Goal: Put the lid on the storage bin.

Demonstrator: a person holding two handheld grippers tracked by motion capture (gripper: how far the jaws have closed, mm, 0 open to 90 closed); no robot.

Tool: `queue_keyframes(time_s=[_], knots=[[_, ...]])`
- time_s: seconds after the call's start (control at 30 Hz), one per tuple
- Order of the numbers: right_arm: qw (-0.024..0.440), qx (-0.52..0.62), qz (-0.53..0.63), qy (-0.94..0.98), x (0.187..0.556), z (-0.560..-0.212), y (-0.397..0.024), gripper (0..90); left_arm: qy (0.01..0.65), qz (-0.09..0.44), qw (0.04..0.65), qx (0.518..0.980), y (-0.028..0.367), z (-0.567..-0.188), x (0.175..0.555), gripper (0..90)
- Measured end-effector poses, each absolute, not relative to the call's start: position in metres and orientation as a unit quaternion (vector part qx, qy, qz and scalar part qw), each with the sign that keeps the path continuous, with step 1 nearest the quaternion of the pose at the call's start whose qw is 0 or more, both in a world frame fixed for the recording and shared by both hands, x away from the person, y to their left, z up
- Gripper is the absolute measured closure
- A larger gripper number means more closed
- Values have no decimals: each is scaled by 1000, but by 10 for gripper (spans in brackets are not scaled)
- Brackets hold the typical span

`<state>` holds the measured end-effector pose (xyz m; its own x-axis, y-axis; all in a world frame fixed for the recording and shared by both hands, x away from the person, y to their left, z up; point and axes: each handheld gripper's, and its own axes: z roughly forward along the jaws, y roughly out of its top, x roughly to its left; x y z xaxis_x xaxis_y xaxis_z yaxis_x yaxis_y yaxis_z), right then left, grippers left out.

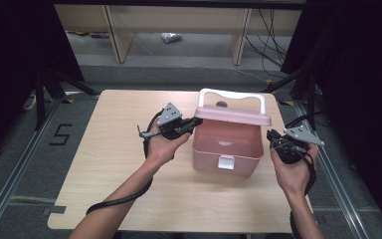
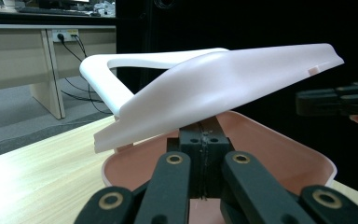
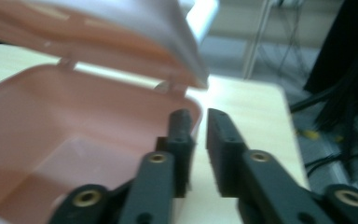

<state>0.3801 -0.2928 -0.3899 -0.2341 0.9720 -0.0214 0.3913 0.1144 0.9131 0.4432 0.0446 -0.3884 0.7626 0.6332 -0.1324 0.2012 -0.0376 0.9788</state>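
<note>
Dark curtains flank a light wooden table (image 1: 114, 164) on a grey floor, with pale desk legs and loose cables beyond its far edge. A floor marking that reads "5" lies left of the table.

On the table, right of centre, sits a pink storage box (image 1: 226, 149) with a white latch tab on its front wall. Its pink lid (image 1: 233, 115) is raised off the box rim on the left side and carries a white handle (image 1: 233, 95) standing along the far edge.

Left gripper (image 1: 195, 122): held level in the person's left hand (image 1: 164, 147), jaws pointing right at the lid's left edge. In the left gripper view the jaws are pressed together on the lid's rim (image 2: 205, 88), with the lid tilting up above them and the open box interior behind. State: clenched on the lid.

Right gripper (image 1: 270, 134): held in the right hand (image 1: 294, 174) just beside the box's right wall, jaws pointing left toward it. In the right gripper view the box's right rim (image 3: 198, 109) runs into the narrow gap between the two jaws; the picture is blurred, and I cannot tell whether the pads press on the wall. The inner jaw sits over the box cavity, the outer one over the table. Jaws stand slightly apart. The box interior looks bare in both gripper views.
</note>
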Motion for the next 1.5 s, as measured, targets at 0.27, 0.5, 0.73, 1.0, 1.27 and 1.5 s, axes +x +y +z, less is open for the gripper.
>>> queue_keyframes(time_s=[0.27,0.5,0.73,1.0,1.27,1.5], knots=[[281,515,458,668,361,-394,-286,900,294,168,623,705,45,-395,436,898],[289,487,470,677,356,-396,-279,900,288,163,614,717,46,-404,427,898],[290,481,469,682,356,-401,-276,900,284,157,607,726,48,-413,418,898],[293,479,468,683,351,-403,-278,900,281,150,596,738,50,-421,412,897],[288,482,465,685,349,-403,-279,900,275,146,593,743,52,-419,407,896],[275,501,441,692,340,-405,-278,900,273,134,581,755,59,-423,398,894]])
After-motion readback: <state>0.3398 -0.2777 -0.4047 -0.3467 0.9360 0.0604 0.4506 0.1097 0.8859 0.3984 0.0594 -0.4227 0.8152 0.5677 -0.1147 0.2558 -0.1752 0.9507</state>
